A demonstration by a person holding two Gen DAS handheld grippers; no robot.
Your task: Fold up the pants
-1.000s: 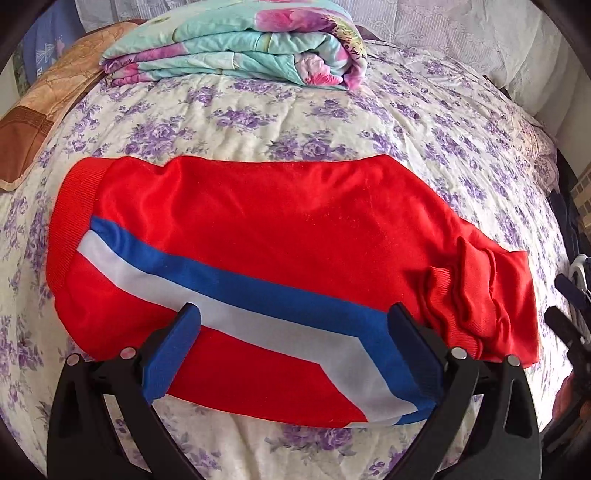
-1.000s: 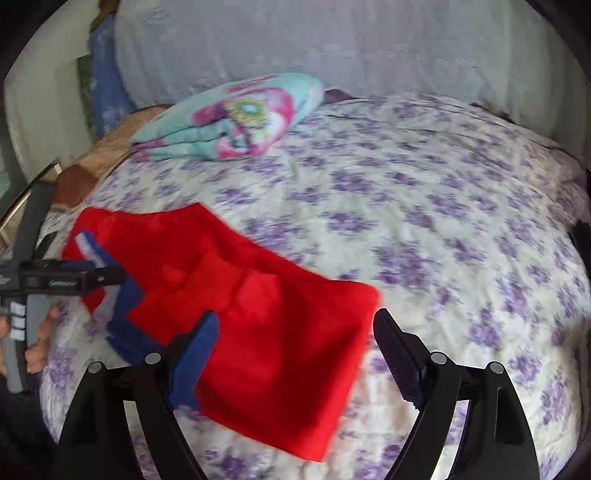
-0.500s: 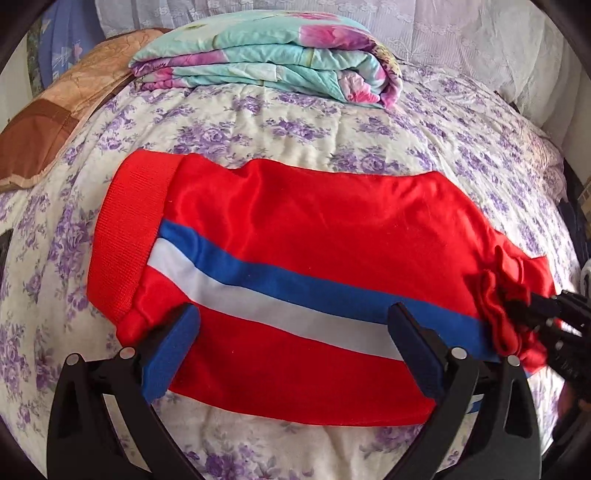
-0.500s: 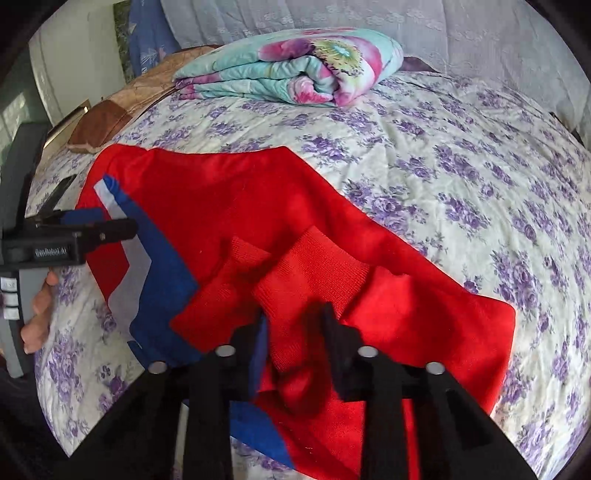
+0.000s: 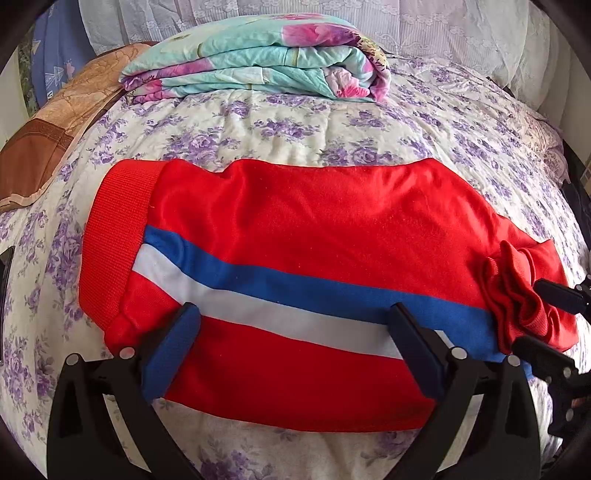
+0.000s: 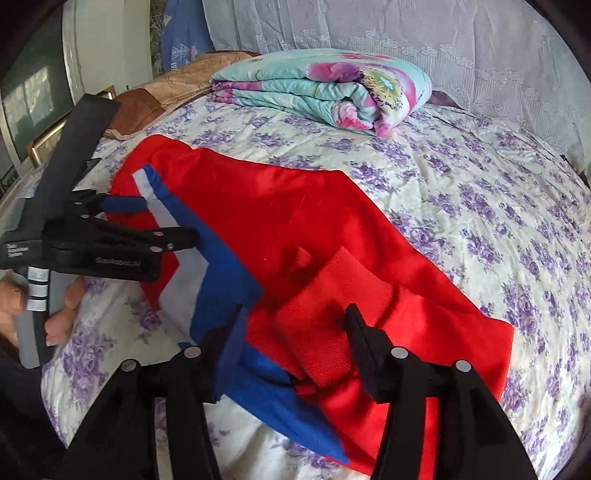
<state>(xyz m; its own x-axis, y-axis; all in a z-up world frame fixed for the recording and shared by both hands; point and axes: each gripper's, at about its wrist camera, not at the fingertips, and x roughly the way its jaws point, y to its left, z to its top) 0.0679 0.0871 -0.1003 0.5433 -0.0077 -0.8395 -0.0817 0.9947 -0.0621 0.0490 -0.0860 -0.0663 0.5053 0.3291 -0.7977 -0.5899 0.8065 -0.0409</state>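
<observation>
Red pants [image 5: 314, 221] with a blue and white side stripe lie across the bed, folded lengthwise, waistband at the left. They also show in the right wrist view [image 6: 295, 221]. My left gripper [image 5: 295, 350] is open, its jaws wide above the near edge of the pants. My right gripper [image 6: 295, 339] is open around the bunched ribbed cuffs [image 6: 332, 317]. The right gripper also shows in the left wrist view [image 5: 546, 317], at the cuff end. The left gripper shows in the right wrist view [image 6: 140, 218], at the stripe.
A folded floral blanket [image 5: 258, 70] lies at the back of the bed. A brown pillow [image 5: 48, 140] is at the back left. The purple-flowered bedspread [image 5: 461, 122] extends to the right. A lace curtain [image 6: 406, 33] hangs behind.
My right gripper was shut on the cuffs half a second ago and has opened. The pants now lie straighter along the bed. The left gripper stayed open.
</observation>
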